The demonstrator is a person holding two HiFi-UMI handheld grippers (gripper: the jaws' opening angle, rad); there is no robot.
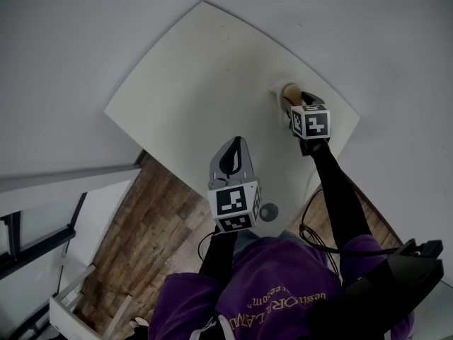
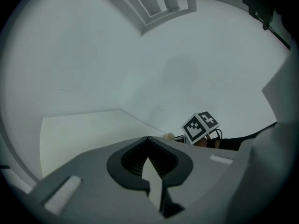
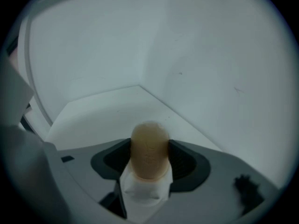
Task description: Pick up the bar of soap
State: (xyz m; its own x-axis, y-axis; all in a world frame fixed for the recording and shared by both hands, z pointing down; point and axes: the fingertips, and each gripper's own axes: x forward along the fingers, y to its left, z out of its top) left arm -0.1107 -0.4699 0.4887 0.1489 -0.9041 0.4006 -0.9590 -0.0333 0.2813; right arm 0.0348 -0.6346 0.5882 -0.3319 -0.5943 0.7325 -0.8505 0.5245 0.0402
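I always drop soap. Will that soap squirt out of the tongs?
Maybe: the soap looks smooth and rounded, so it could slip. It seems solid, so the right tongs, shut on it, probably won't bend it.

The head camera is looking steeply down on the worktop (image 1: 205,69). Claw cameras are peering close along their jaws, the left catching the right claw (image 2: 174,137) at four o'clock.
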